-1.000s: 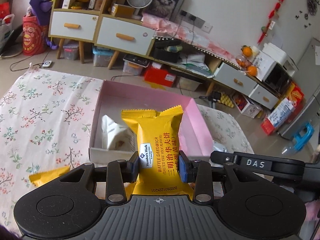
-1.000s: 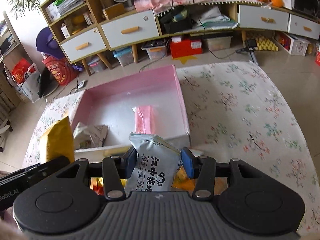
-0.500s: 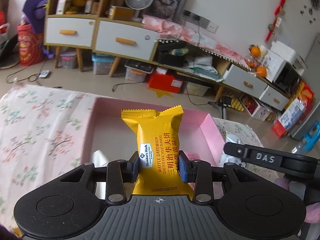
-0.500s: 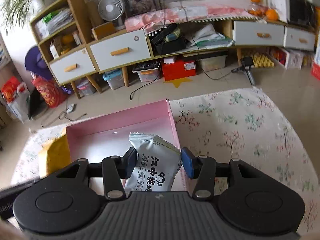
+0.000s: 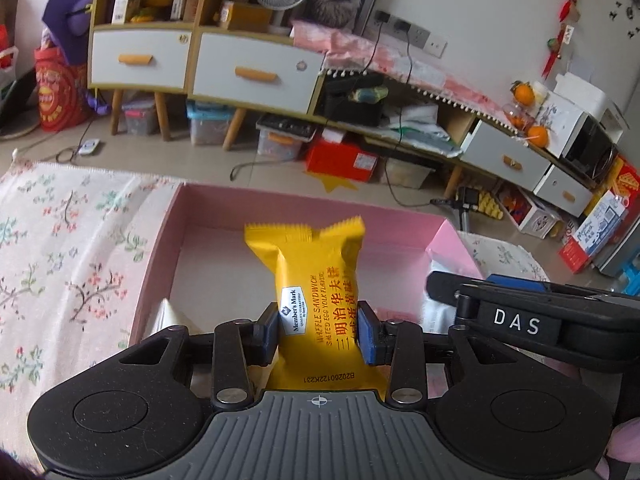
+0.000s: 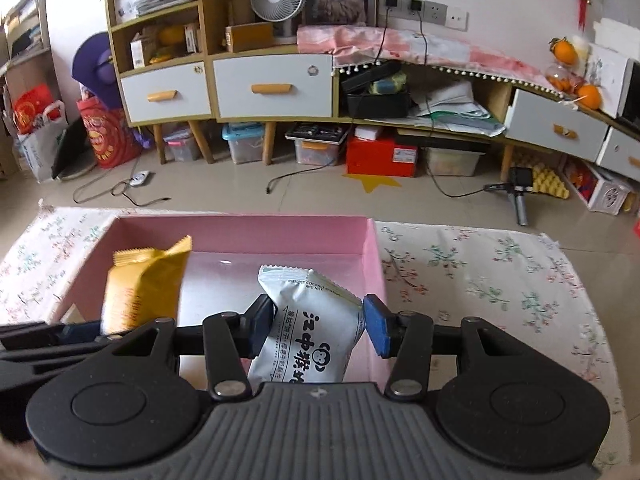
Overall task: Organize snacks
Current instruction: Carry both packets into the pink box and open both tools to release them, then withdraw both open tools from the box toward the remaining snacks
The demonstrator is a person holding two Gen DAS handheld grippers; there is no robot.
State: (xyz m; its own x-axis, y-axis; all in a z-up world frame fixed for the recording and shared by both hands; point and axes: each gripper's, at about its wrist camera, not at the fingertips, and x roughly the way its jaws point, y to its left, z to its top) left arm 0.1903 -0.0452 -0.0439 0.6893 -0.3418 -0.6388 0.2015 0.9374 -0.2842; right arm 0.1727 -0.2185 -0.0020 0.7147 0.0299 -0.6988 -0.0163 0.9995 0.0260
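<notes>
My left gripper (image 5: 318, 330) is shut on a yellow waffle sandwich packet (image 5: 316, 276) and holds it upright over the pink box (image 5: 168, 216). My right gripper (image 6: 320, 330) is shut on a pale grey biscuit packet (image 6: 316, 324) and holds it over the same box (image 6: 374, 256), near its right wall. The yellow packet also shows in the right wrist view (image 6: 140, 288), at the left inside the box. A white packet (image 5: 168, 314) lies in the box's near left corner. The right gripper's body (image 5: 516, 320) shows at right in the left wrist view.
The box sits on a table with a floral cloth (image 6: 480, 280). Beyond the table edge are the floor and a low cabinet (image 6: 272, 84) with drawers, storage bins and a red box (image 6: 380, 156) under it.
Both grippers have moved forward over the pink box with their packets still held. The box now fills the space right under the fingers.
</notes>
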